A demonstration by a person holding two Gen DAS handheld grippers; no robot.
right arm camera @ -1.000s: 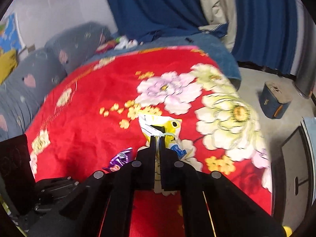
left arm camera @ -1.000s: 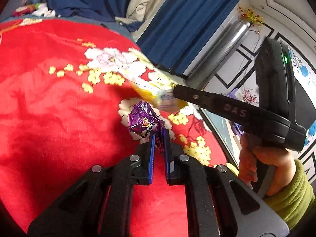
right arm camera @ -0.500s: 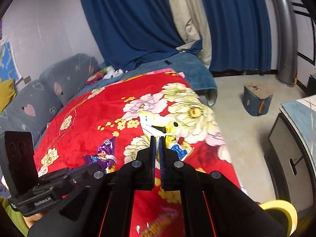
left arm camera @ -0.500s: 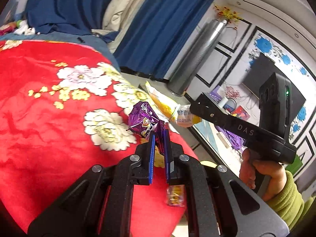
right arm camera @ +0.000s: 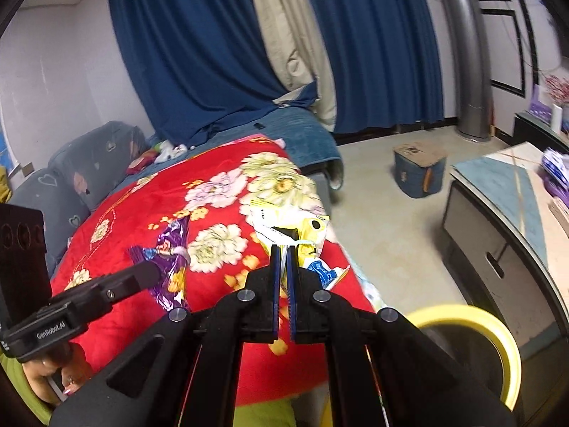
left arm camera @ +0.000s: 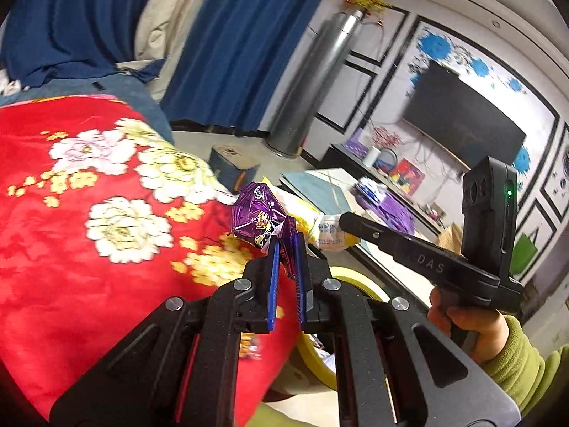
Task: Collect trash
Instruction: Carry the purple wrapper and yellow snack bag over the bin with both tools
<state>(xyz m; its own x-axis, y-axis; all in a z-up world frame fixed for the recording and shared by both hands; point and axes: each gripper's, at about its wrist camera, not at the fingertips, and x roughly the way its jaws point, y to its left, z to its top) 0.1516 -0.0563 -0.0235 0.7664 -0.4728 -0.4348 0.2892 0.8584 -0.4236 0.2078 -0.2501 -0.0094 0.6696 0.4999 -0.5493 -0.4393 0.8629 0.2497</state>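
My left gripper [left arm camera: 286, 245] is shut on a crumpled purple foil wrapper [left arm camera: 258, 219], held up over the edge of the red flowered blanket [left arm camera: 71, 249]. My right gripper [right arm camera: 282, 249] is shut on a yellow and white snack bag [right arm camera: 288, 224]. In the left wrist view the right gripper [left arm camera: 343, 219] comes in from the right, its yellow bag [left arm camera: 309, 219] just behind the purple wrapper. In the right wrist view the left gripper [right arm camera: 156, 272] enters at lower left with the purple wrapper [right arm camera: 170, 245]. A yellow-rimmed bin [right arm camera: 476, 323] sits below to the right.
A small wrapper [left arm camera: 249, 347] lies on the blanket's near edge. Beyond the bed stand a blue box [right arm camera: 419, 174], a low table [right arm camera: 498, 220], a silver column [left arm camera: 313, 89] and a wall television [left arm camera: 466, 114]. Blue curtains [right arm camera: 199, 42] hang behind the grey sofa cushions [right arm camera: 85, 163].
Both grippers have swung right, off the middle of the blanket toward its edge and the floor, each still clamping its wrapper. The yellow bin rim has come into view.
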